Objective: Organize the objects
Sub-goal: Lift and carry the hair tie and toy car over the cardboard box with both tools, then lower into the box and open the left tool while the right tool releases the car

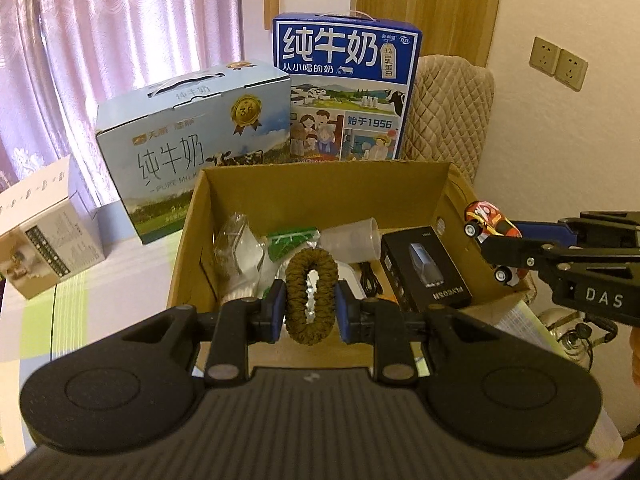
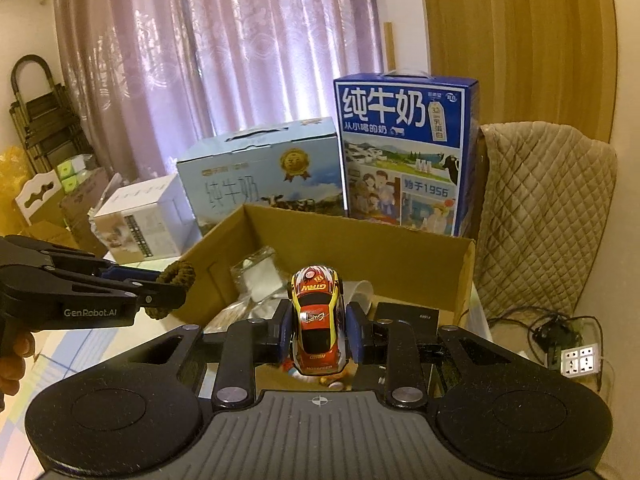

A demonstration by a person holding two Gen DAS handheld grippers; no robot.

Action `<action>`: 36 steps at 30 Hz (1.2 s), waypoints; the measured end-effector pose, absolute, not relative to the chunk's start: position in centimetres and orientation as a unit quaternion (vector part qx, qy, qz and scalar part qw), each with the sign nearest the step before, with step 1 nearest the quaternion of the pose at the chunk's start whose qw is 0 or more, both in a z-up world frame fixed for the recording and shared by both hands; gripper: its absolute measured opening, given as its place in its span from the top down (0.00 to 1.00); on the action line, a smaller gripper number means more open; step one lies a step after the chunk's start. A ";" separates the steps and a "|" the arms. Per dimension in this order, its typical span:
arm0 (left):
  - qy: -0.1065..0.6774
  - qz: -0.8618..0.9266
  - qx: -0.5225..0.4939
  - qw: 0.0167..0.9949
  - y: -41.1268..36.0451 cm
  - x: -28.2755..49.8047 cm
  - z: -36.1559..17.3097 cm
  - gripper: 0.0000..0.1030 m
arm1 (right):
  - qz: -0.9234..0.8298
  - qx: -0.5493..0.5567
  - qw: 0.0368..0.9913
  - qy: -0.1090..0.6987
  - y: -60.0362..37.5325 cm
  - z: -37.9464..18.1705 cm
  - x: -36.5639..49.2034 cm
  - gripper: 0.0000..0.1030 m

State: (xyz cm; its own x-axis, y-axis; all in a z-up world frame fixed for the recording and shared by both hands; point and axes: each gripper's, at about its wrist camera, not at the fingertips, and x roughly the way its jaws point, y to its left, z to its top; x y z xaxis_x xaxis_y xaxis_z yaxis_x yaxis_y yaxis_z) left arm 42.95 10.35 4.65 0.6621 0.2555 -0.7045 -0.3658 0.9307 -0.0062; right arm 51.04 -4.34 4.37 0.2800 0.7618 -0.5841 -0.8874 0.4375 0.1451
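My left gripper is shut on an olive-brown braided loop, held upright above the near rim of an open cardboard box. My right gripper is shut on a small red and yellow toy car, nose pointing away, also just over the box. The left wrist view catches the toy car at the box's right wall in the right gripper. The right wrist view has the braided loop at the left in the left gripper. Inside the box lie a black carton, a clear plastic cup, plastic bags and a black cable.
Behind the box stand a pale blue milk carton case and a taller dark blue one. A white box sits left on the checked tablecloth. A quilted chair back is right, with a power strip and cables below.
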 end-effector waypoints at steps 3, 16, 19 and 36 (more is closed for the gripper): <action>0.379 0.173 -0.068 0.906 10.8 44.1 4.3 0.79 | 0.517 -0.107 0.792 0.306 -3.5 3.9 52.0 0.76; 0.406 0.178 -0.069 0.894 12.6 46.8 1.8 0.79 | 0.506 -0.110 0.785 0.340 -1.2 0.8 54.5 0.76; 0.411 0.178 -0.071 0.892 12.9 47.1 1.3 0.79 | 0.504 -0.108 0.784 0.348 -0.8 0.3 54.9 0.76; 0.426 0.179 -0.073 0.884 14.0 48.7 -0.3 0.78 | 0.499 -0.094 0.784 0.356 0.8 -1.5 56.5 0.75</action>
